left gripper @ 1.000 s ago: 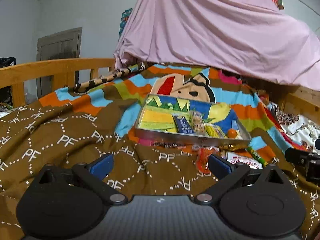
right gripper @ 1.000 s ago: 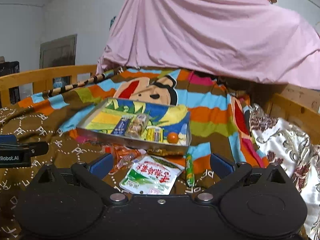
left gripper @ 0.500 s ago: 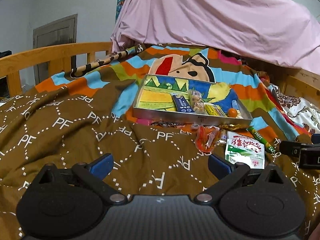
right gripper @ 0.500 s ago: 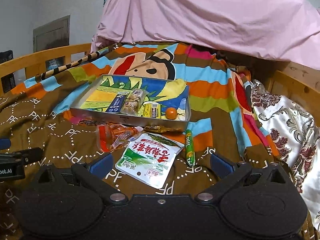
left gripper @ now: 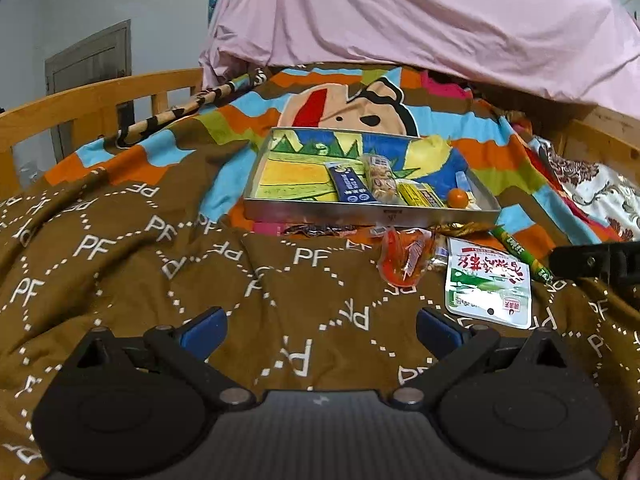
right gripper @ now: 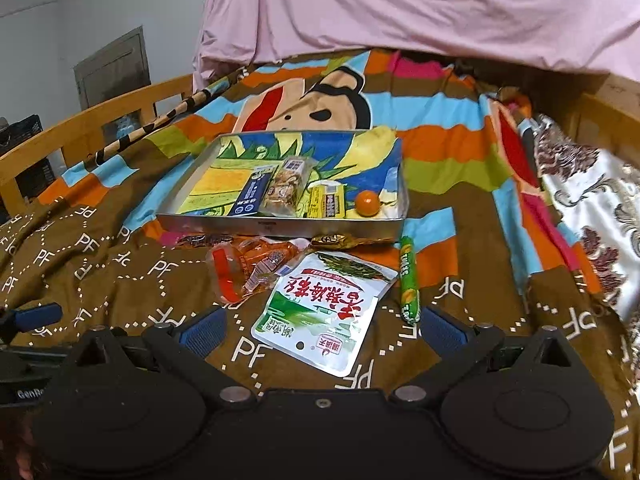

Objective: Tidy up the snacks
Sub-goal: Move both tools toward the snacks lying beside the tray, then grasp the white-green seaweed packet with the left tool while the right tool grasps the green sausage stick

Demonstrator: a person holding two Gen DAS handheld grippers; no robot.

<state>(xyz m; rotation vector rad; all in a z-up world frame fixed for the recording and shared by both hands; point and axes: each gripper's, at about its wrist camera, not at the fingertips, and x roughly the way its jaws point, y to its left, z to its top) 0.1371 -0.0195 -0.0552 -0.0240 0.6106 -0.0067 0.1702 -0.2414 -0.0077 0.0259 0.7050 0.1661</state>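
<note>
Snacks are lying in two groups on the brown quilt (right gripper: 120, 272): a blue bar (right gripper: 253, 192), a nut bar (right gripper: 286, 190), a yellow packet (right gripper: 327, 204) and an orange ball (right gripper: 367, 202) are sitting inside the metal tray (right gripper: 280, 227), while an orange pouch (right gripper: 250, 270), a white-and-green pouch (right gripper: 324, 312) and a green stick (right gripper: 409, 280) are resting just in front of it. Right gripper (right gripper: 322, 326) is hovering spread wide over the white-and-green pouch, gripping nothing, and left gripper (left gripper: 320, 326) is hanging equally wide over bare quilt

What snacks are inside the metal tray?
Inside the metal tray lie a dark blue packet, a clear bag of nutty snacks, a yellow packet and a small orange ball. Anything beneath those packets is covered.
</note>
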